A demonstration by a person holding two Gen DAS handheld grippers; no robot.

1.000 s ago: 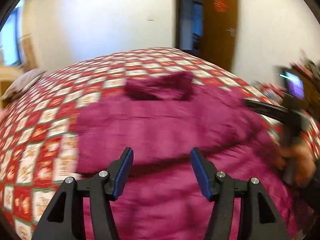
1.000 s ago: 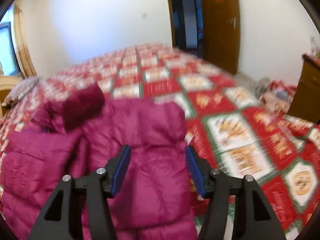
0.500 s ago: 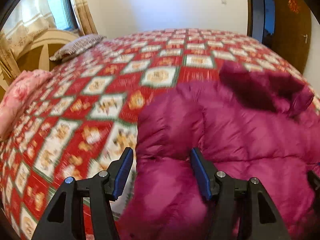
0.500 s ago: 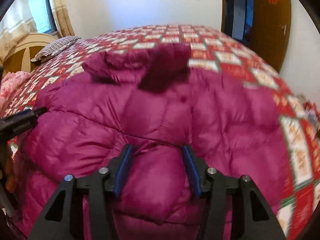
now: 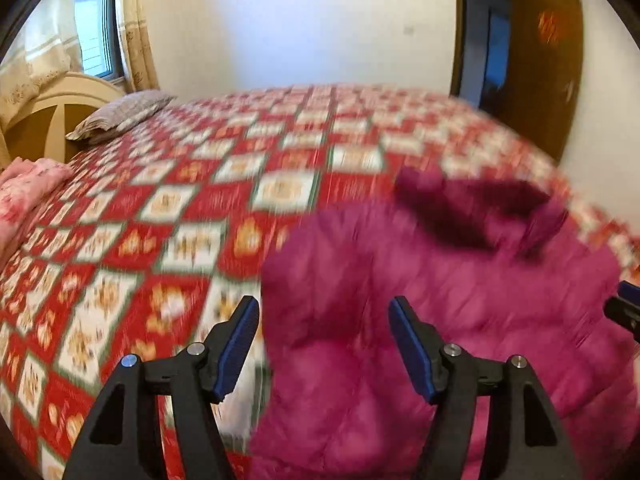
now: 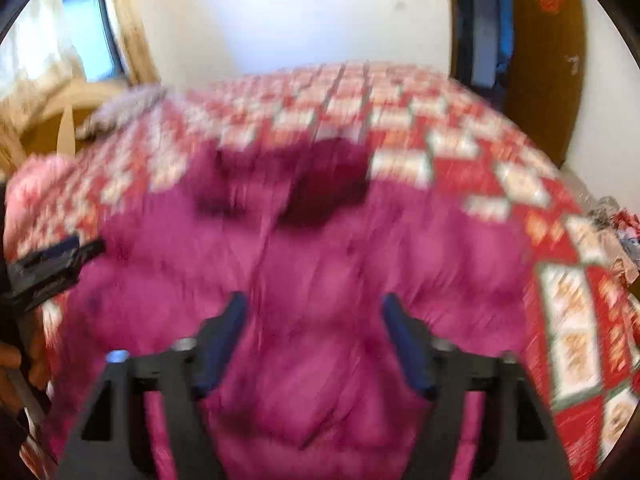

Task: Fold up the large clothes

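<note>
a bed (image 5: 180, 216) with a red, white and green checked cover fills both views; all places below are given from it. a magenta puffer jacket (image 5: 440, 312) lies spread on the bed's near part, toward the door side in the left wrist view, and across the middle of the near part in the right wrist view (image 6: 320, 280). its darker collar (image 5: 472, 208) lies at the jacket's far end, toward the bed's far edge. both views are blurred, the right one more so.

behind the bed's far edge stands a white wall (image 5: 300, 20). a brown door (image 5: 548, 80) stands open past the bed's far right corner. a window (image 5: 94, 32) with pale curtains sits beyond the bed's left end, above a cream headboard (image 5: 56, 100). a grey pillow (image 5: 120, 114) lies on the bed by the headboard, and a pink bundle (image 5: 28, 192) lies at the bed's left edge nearer the camera.

the left gripper (image 5: 324, 312) hangs over the jacket's left edge, its jaws spread wide with nothing between them. the right gripper (image 6: 312, 308) hangs over the jacket's near middle, jaws likewise spread and empty; whether its tips touch the fabric i cannot tell.
</note>
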